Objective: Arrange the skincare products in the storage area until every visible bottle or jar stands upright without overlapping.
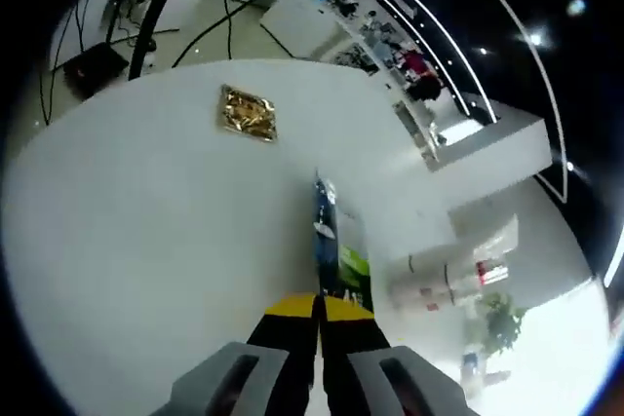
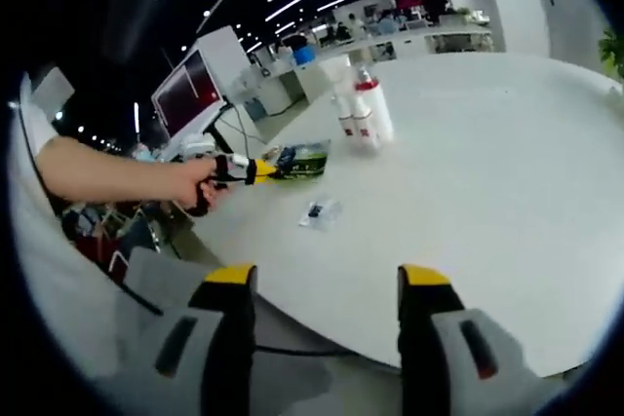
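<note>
Left gripper view: left claw [image 1: 319, 314] clamps green-blue packet [image 1: 336, 250].

a gold packet [image 1: 247, 112], perhaps foil, lies on the white table [image 1: 127, 231].

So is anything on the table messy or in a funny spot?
Yes. A gold packet lies flat by itself, far from the upright bottles. A small clear packet also lies loose. The left gripper holds a green-and-blue pouch off the table.

White bottles [image 2: 366, 109] upright on table; blue-green sachet [image 1: 336, 245] clamped, lifted.
</note>
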